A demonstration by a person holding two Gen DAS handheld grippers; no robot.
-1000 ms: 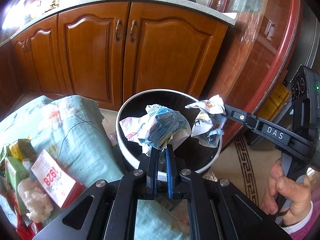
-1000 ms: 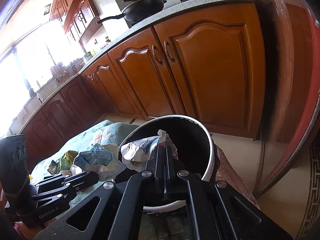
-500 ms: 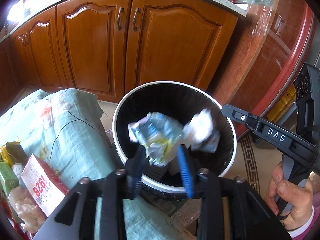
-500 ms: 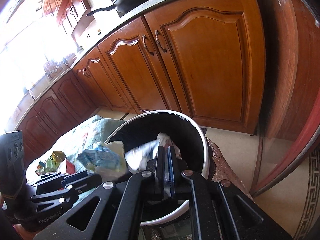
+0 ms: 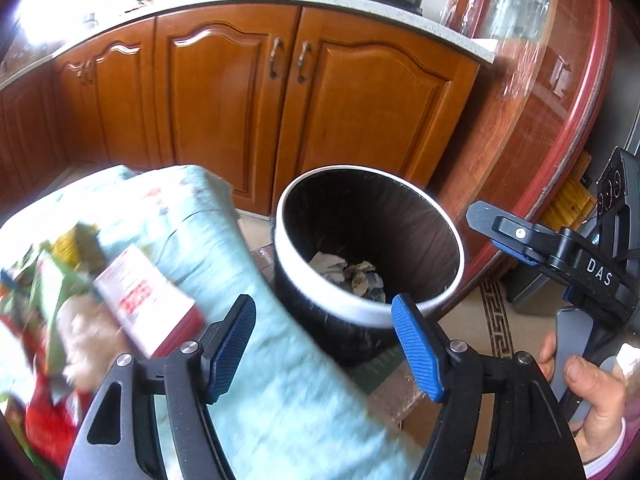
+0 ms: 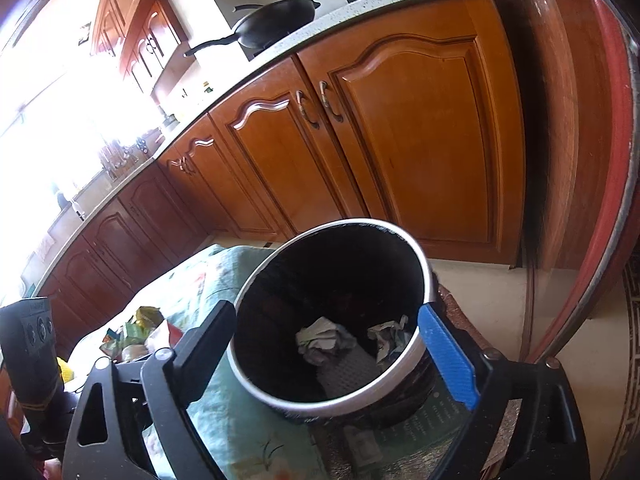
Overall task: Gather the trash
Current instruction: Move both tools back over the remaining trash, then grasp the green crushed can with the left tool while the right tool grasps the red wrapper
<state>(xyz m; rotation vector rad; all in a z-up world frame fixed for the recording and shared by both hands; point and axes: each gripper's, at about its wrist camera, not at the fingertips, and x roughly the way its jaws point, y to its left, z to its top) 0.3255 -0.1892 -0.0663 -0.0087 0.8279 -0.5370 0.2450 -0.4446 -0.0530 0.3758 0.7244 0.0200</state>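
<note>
Both crumpled wrappers have dropped from my grippers and now lie at the bottom of the bin (image 6: 408,354): one wad (image 6: 322,338) left, the other (image 6: 390,336) right. My left gripper (image 5: 324,348) and right gripper (image 6: 326,354) are opening, nothing between them.

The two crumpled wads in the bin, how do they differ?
In the right wrist view, the left wad looks larger and paler, white-grey; the right wad looks smaller, with darker printed patches. The left wad lies mid-floor; the right wad lies against the wall. Both lie loose in the black bin.
</note>
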